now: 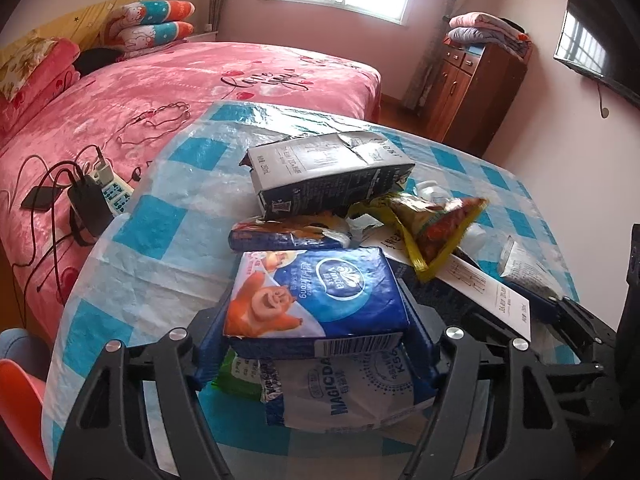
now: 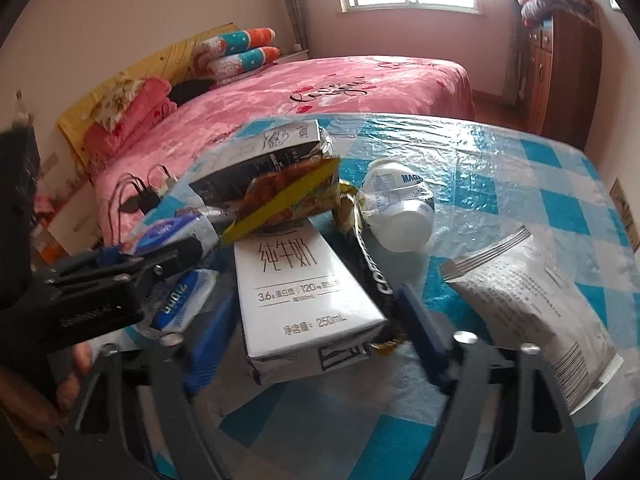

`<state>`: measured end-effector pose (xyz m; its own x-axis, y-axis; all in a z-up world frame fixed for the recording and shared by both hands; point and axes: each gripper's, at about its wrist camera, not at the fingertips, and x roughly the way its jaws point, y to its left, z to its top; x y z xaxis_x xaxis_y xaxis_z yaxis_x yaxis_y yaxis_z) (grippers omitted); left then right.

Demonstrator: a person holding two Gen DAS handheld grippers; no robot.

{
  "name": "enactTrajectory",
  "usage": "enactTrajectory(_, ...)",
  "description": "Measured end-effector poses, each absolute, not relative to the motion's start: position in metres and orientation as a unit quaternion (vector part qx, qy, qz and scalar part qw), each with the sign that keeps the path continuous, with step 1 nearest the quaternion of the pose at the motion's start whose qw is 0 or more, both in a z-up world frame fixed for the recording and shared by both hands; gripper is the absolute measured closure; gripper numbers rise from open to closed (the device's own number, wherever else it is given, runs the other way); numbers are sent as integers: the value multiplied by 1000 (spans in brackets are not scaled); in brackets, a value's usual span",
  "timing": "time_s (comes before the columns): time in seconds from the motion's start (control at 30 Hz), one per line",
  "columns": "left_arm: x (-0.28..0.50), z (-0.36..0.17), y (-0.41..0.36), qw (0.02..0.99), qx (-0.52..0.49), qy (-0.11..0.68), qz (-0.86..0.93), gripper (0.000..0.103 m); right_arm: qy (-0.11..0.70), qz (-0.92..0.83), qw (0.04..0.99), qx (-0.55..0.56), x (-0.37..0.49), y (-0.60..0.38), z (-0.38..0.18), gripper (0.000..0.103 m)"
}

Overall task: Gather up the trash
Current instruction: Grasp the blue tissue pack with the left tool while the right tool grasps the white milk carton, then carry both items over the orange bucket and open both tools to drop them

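Trash is piled on a table with a blue-and-white checked cover (image 1: pixel 160 216). My left gripper (image 1: pixel 312 312) is shut on a blue Vinda tissue pack (image 1: pixel 320 292), a blue pad pressing each side. Under the pack lies a white MAGICDA bag (image 1: pixel 348 396). Behind it are a blue wrapper (image 1: pixel 280 236), a crushed dark carton (image 1: pixel 328 172) and a yellow-red snack wrapper (image 1: pixel 436 224). My right gripper (image 2: pixel 316 300) is open around a white milk carton (image 2: pixel 304 292), with small gaps at both sides. A black coffee wrapper (image 2: pixel 372 264) lies against the carton's right edge.
A white bottle (image 2: pixel 400 208) and a grey-white sachet (image 2: pixel 532 308) lie to the right of the carton. A pink bed (image 1: pixel 200 92) with a power strip and chargers (image 1: pixel 108 188) stands behind the table. A wooden cabinet (image 1: pixel 476 84) and a wall TV (image 1: pixel 596 44) are at the right.
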<state>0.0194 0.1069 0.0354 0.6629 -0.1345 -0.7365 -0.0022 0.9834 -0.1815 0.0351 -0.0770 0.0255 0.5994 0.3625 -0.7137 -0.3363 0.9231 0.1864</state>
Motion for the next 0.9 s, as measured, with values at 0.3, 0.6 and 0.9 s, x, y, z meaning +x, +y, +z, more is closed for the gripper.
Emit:
enactTrajectory(0.3, 5, 37, 114, 911, -94, 401, -39, 30, 392, 181, 902, -16, 19, -65, 26, 39)
enactTrajectory(0.6, -24, 49, 130, 916, -117, 382, -46, 30, 395, 175, 902, -12, -9, -60, 29, 40)
enactTrajectory(0.9, -61, 54, 151, 918, -129, 370, -52, 30, 385, 156, 910, 4, -42, -64, 40, 41)
